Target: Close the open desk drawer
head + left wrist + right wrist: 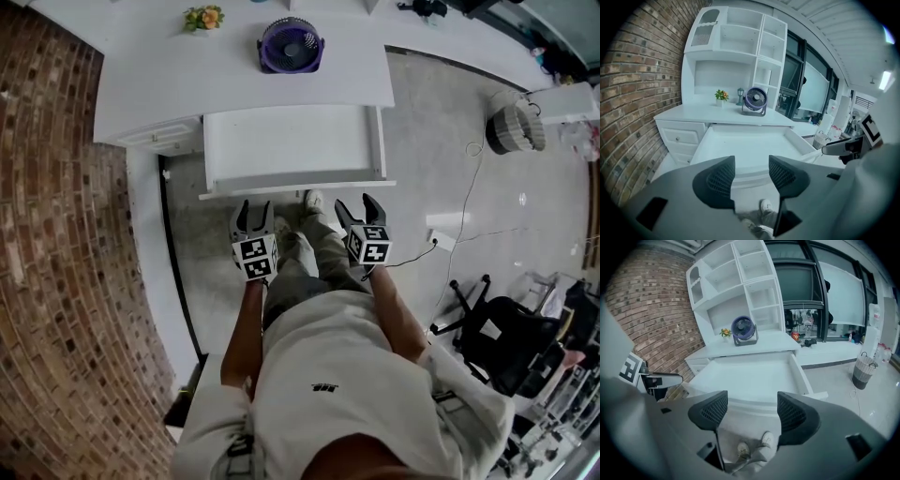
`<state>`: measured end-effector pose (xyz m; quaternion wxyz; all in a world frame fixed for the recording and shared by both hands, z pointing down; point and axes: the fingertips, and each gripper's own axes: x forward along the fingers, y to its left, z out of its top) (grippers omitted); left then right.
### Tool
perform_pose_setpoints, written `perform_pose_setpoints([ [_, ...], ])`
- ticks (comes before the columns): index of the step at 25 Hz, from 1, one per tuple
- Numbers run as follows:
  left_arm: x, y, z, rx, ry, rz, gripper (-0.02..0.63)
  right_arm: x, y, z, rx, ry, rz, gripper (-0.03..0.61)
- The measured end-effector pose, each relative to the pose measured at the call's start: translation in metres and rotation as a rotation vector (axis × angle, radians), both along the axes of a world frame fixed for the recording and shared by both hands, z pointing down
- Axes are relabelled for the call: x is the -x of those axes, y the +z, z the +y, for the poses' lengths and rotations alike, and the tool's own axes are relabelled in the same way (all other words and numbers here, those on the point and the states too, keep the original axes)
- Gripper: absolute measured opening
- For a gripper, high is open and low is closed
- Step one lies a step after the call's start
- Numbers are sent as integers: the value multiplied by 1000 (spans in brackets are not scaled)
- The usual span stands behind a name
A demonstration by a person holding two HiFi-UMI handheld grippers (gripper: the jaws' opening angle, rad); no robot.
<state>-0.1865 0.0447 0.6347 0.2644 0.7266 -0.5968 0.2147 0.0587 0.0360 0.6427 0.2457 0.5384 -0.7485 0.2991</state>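
Note:
The white desk drawer (291, 150) stands pulled far out from under the desk top (234, 75), and its inside shows nothing in it. Its front panel (295, 188) faces me. My left gripper (253, 217) hangs just short of that front, left of centre, jaws open and empty. My right gripper (362, 212) hangs beside it to the right, also open and empty. In the left gripper view the drawer (745, 145) lies ahead beyond the left gripper (751, 174). The right gripper view shows the drawer front (754, 405) just past the right gripper (751, 411).
A purple fan (291, 44) and a small potted plant (203, 17) stand on the desk. A brick wall (47, 262) runs along the left. A small drawer unit (680, 138) sits left of the open drawer. A basket (515, 128), cables and a black chair (502, 337) are at the right.

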Motion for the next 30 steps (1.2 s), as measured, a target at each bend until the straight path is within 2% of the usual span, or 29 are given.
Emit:
perform_pose_setpoints([
  [5, 2, 25, -1, 60, -44, 14, 253, -6, 21, -5, 41, 7, 5, 328],
  [17, 10, 71, -8, 165, -71, 12, 261, -13, 62, -17, 122, 50, 7, 359],
  [20, 10, 77, -12, 178, -66, 12, 262, -14, 69, -23, 126, 61, 19, 380],
  [30, 10, 82, -23, 191, -56, 16, 264, -14, 76, -31, 121, 94, 42, 387],
])
